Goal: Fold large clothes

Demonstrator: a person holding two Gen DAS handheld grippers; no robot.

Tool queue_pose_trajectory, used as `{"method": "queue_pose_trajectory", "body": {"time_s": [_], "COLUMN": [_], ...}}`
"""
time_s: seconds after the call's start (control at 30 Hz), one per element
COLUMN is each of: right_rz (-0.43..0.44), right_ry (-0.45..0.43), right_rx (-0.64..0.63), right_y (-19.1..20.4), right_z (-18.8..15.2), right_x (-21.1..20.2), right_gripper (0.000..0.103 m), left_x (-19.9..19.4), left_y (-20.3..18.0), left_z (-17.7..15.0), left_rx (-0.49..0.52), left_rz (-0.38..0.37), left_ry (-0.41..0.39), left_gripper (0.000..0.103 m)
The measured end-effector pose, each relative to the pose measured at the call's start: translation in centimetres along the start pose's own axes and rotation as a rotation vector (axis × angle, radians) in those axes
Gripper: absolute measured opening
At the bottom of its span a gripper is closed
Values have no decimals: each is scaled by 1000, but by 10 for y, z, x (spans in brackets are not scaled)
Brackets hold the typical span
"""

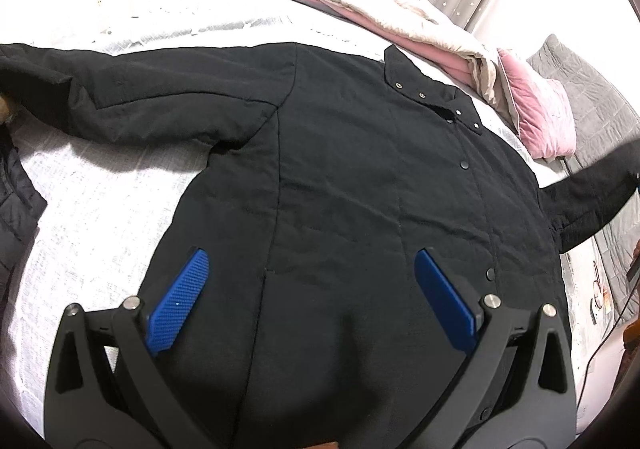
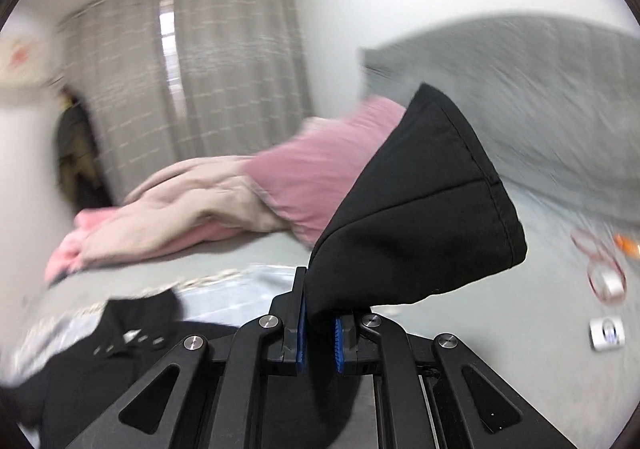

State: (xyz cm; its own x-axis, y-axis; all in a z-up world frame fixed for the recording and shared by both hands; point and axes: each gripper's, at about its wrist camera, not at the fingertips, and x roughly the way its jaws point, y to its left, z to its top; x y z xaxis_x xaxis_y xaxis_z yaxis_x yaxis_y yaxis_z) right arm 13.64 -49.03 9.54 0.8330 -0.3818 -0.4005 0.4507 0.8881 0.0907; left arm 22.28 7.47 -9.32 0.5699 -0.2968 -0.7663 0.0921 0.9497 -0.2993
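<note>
A large black jacket [image 1: 340, 177] lies spread front-up on the bed, snap buttons running down its front, one sleeve [image 1: 100, 89] stretched out to the left. My left gripper [image 1: 308, 269] hovers over the jacket's lower body, blue pads wide apart, open, with nothing between them. The jacket's other sleeve [image 1: 592, 193] rises off the bed at the right edge. In the right wrist view my right gripper [image 2: 319, 313] is shut on that sleeve's cuff [image 2: 420, 217], which stands up above the pads. The jacket's collar [image 2: 120, 337] shows blurred at lower left.
A pink and beige quilt [image 1: 360, 1] is heaped at the back of the bed, with a pink pillow [image 1: 540, 109] and a grey headboard [image 2: 520, 89] to the right. Another dark garment [image 1: 16, 193] lies at the left edge. Small items [image 2: 604, 333] and a cable sit by the headboard.
</note>
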Motion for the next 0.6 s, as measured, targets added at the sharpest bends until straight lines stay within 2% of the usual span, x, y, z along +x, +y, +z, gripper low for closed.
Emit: {"method": "queue_pose_trajectory", "body": {"time_s": [0.2,0.33,0.4,0.5,0.57,0.6], "right_rz": [189,298,328,366,412,425], "right_ry": [46,150,213,409,584,642], "right_rx": [-176,-283,-317,-356,-334,-323], "right_y": [102,163,181,208,216,219], "right_z": [-24,-74,-102,-162,-196,-209], "right_x": [-2,14,26,57,78,83], "right_gripper": [10,11,13,17,31,38], "left_x": [-1,0,1,2,2,2], "left_y": [4,6,5,4,2,2], "left_z": [2,3,4,3,3,3], "left_rx": [-10,-18,-20,-15,-7,-4], "left_rz": [-4,-4,-6,-12,-14,-15], "left_ry": [-3,4,7,13,15,16], "left_gripper": [103,103,103,103,103,103]}}
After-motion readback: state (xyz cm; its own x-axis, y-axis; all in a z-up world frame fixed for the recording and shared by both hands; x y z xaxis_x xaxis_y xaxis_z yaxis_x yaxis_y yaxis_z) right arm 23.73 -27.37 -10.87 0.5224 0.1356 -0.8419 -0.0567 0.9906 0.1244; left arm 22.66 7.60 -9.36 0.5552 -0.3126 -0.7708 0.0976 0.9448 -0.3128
